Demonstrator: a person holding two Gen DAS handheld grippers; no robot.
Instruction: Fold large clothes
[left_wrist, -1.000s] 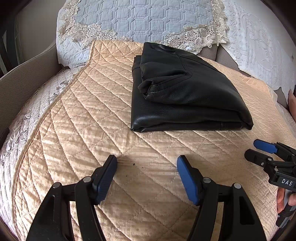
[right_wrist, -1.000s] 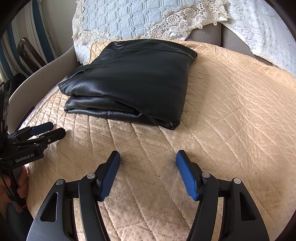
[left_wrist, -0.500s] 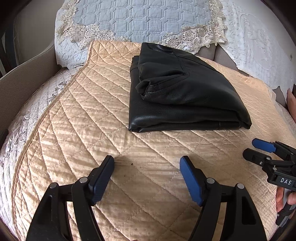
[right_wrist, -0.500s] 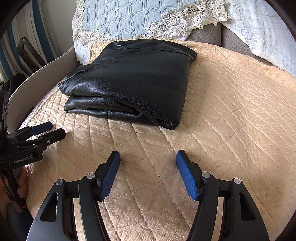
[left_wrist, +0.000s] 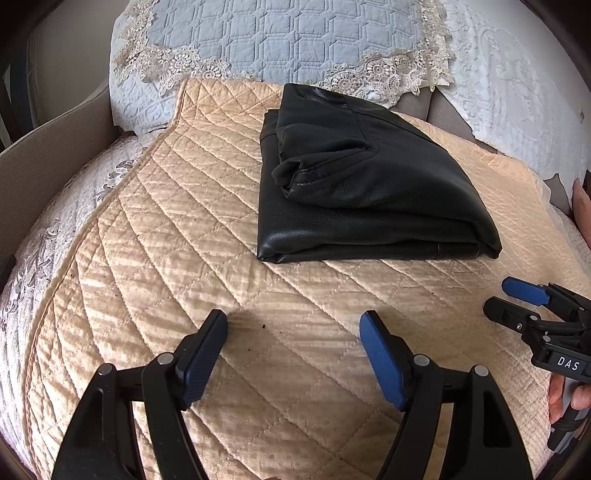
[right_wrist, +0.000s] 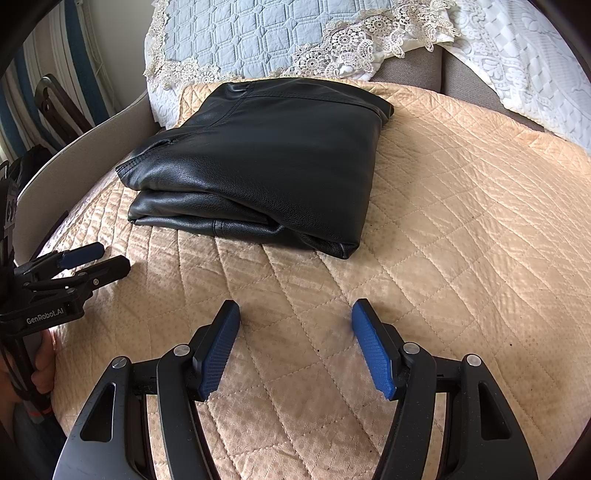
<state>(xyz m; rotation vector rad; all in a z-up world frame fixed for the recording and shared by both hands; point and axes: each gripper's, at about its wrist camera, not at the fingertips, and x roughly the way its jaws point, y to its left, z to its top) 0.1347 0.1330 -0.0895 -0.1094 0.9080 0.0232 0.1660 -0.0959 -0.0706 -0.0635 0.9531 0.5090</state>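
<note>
Jacket (left_wrist: 369, 192) of black leather lies folded into a thick rectangular bundle on the peach quilted cover (left_wrist: 166, 258) of the sofa, toward the back edge of the seat, its far end just below the pale blue lace-trimmed cushion (left_wrist: 288, 37). In the right wrist view the same bundle (right_wrist: 266, 162) sits toward the left rear part of the cover (right_wrist: 461, 240), with a beige armrest (right_wrist: 74, 155) to its left. The left claw (left_wrist: 293, 347) hovers over bare quilt near the front edge, well apart from the jacket, its blue pads spread with nothing between them. The right claw (right_wrist: 295, 332) is likewise spread and empty above the cover. Each claw shows at the side of the other's view, held by a hand (right_wrist: 42, 363) gripping its handle.
</note>
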